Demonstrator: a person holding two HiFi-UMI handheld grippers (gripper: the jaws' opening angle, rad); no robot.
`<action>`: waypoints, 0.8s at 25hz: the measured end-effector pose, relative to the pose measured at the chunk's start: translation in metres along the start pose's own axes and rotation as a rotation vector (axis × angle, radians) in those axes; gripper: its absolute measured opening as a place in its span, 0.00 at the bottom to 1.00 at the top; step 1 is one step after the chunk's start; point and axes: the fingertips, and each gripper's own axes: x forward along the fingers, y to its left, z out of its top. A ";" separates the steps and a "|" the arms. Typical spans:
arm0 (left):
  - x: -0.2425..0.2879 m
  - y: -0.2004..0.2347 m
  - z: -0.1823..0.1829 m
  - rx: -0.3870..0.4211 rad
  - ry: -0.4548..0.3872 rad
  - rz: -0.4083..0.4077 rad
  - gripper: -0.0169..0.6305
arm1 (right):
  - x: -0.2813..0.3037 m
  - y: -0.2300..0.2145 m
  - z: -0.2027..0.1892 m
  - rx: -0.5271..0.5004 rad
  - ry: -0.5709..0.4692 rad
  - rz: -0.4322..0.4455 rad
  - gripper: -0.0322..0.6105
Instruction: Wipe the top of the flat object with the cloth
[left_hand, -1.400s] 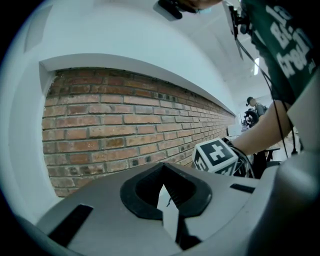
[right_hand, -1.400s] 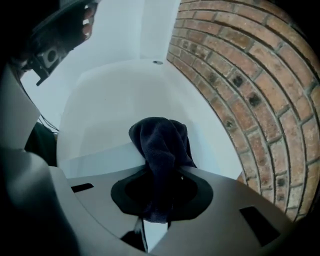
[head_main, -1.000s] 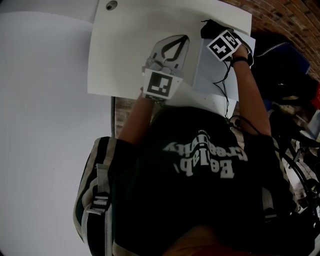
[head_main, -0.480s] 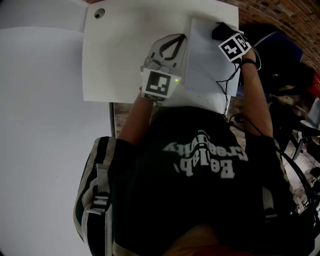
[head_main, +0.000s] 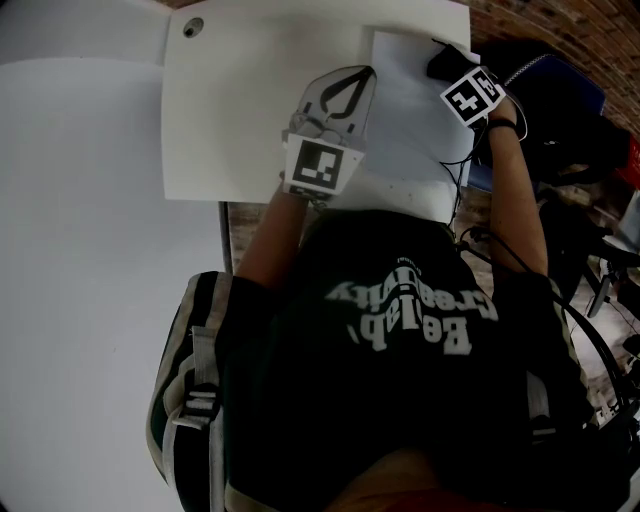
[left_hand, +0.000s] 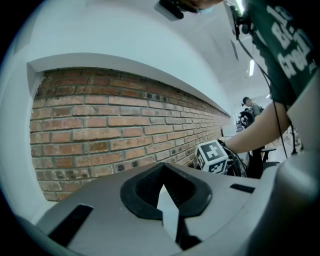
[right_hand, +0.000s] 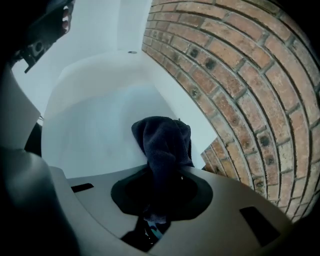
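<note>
At far left of the head view a broad white expanse (head_main: 90, 250) fills the frame; can't tell if floor or wall. Next to it sits a white desk top (head_main: 240, 110) w/ a small round hole (head_main: 191, 27) near its far-left corner. A narrow strip of brick shows betw. the desk's near edge and the person's dark printed shirt (head_main: 400, 400).

L gripper (head_main: 365, 78) lies over the desk's middle, marker cube (head_main: 320, 166) toward the person, tips at the left edge of the flat sheet (head_main: 415, 140). Its own view shows the jaws (left_hand: 165, 185) pressed together on a thin white sliver (left_hand: 169, 210), which looks like that sheet's edge. Beyond them is a brick wall (left_hand: 110, 130) under a white ledge, plus a bright room w/ ceiling strip lights and a small figure (left_hand: 248, 104) far off.

The flat sheet, slightly bluish-white, lies on the desk's right part, reaching its near edge. R gripper (head_main: 450, 72) is at the sheet's far-right corner, pinching a dark cloth (head_main: 436, 60). In its own view the jaws (right_hand: 160, 190) are clamped on the cloth (right_hand: 162, 142), whose bunched end rests on the sheet (right_hand: 100, 130) close to its right edge. A black cable (head_main: 455, 170) trails from the R gripper back over the sheet.

Rightmost is brick wall (head_main: 570, 30), right beside the desk (right_hand: 240, 75), w/ dark clutter below it.
</note>
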 end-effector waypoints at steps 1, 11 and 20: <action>0.000 -0.001 0.000 0.000 0.001 0.001 0.02 | -0.003 0.007 -0.003 -0.011 -0.001 0.021 0.14; 0.003 -0.008 0.002 0.001 -0.001 -0.010 0.02 | -0.043 0.100 -0.048 -0.099 0.034 0.230 0.14; 0.008 -0.011 0.003 -0.003 -0.008 -0.023 0.02 | -0.068 0.169 -0.076 -0.182 0.094 0.396 0.14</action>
